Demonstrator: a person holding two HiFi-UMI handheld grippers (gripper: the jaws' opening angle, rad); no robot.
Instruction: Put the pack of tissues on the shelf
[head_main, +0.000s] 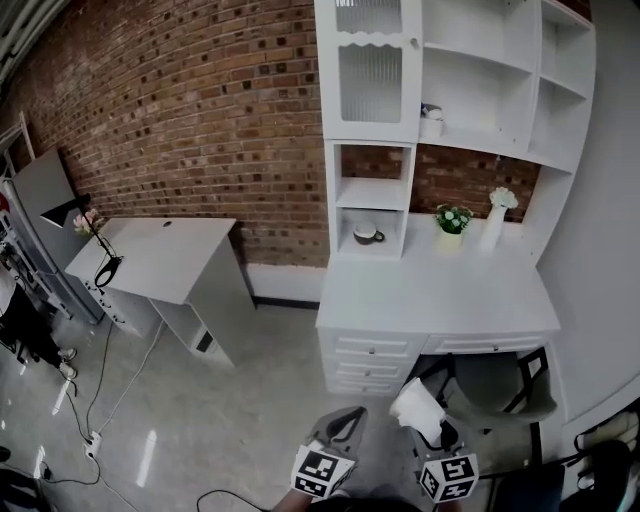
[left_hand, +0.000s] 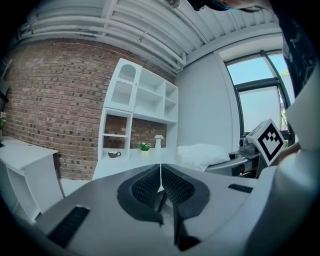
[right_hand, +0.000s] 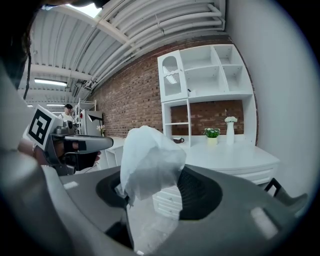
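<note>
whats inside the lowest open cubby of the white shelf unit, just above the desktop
A single cup with a handle sits on the cubby floor. The patch right behind the cup is covered by it.

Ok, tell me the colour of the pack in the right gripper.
White; the pack of tissues shows best in the right gripper view.
</note>
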